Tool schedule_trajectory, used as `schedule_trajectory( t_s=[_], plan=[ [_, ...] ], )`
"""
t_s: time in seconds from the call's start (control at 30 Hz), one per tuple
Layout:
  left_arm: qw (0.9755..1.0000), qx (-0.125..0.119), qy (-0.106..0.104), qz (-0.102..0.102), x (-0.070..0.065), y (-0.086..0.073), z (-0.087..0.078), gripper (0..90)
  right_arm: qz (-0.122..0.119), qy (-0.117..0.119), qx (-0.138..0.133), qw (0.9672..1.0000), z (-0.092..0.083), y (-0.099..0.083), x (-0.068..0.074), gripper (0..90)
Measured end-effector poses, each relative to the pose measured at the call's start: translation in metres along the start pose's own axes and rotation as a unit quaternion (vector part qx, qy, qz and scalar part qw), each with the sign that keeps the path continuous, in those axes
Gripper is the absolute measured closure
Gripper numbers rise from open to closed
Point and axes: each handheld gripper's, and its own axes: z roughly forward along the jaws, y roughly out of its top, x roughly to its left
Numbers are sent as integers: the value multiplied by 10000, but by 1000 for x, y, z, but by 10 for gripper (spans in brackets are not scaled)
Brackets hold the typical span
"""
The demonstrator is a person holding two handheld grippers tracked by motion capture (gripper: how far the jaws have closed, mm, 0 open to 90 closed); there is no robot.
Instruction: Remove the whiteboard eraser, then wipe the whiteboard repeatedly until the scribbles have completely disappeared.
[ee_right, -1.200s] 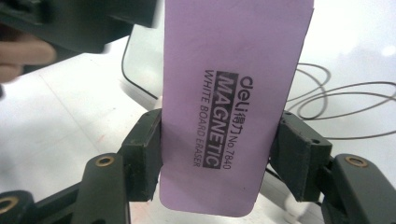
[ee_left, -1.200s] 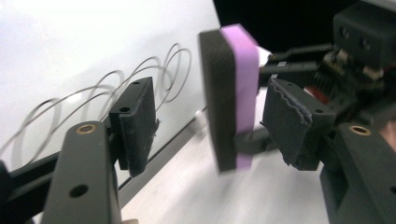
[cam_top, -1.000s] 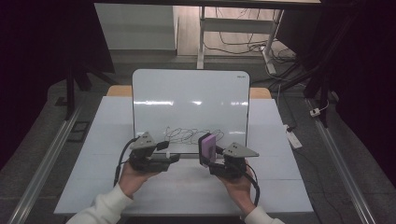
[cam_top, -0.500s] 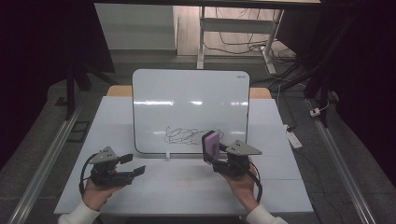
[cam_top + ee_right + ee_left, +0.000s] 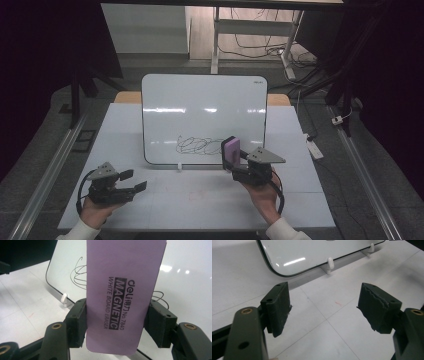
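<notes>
White tabletop (image 5: pixel 200 200) is stretching out as the right gripper (image 5: pixel 239 161) is clamping a light, stiff purple eraser (image 5: pixel 230 149) by its long edges at the whiteboard's (image 5: pixel 200 105) five o'clock, while the left gripper (image 5: pixel 131 181) is gaping empty.

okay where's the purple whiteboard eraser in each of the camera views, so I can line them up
High view: the purple eraser stands right of centre, clamped in the right hand-held gripper, by the scribble.
Left gripper view: not in it.
Right gripper view: the eraser is at centre, label facing the camera.
Shared landmark: the whiteboard.
</notes>
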Motion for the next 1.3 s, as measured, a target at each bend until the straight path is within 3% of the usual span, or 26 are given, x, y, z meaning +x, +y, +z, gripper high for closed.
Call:
schedule_trajectory(
  t_s=[0.17, 0.4, 0.5, 0.73, 1.0, 1.07, 1.17, 1.3],
  plan=[
    [10000, 41, -18, -48, 3, -1, 3, 265, -259, -104, 53, 9996, 3, 3, 2, 393],
    [9999, 21, -42, -118, 5, -1, 3, 265, -391, -346, -4, 9986, 3, 9, -4, 394],
    [9999, 22, -52, -113, 5, -1, 4, 265, -394, -443, 47, 9982, 2, 14, -10, 394],
    [9999, -9, -31, -126, 5, -1, 2, 267, -361, -963, 68, 9947, 2, 23, -26, 394],
    [9999, 27, -30, -135, 6, -2, 4, 270, -355, -1219, 194, 9917, 4, 25, -33, 394],
    [9999, 13, -35, -126, 5, -2, 4, 270, -369, -1328, 308, 9900, 7, 25, -32, 394],
    [9999, -2, -45, -122, 4, -1, 4, 270, -371, -1304, 463, 9897, 18, 25, -30, 395],
    [9999, 0, -55, -144, 5, -1, 4, 270, -673, -1222, 729, 9875, 41, 24, -15, 398]
  ],
)
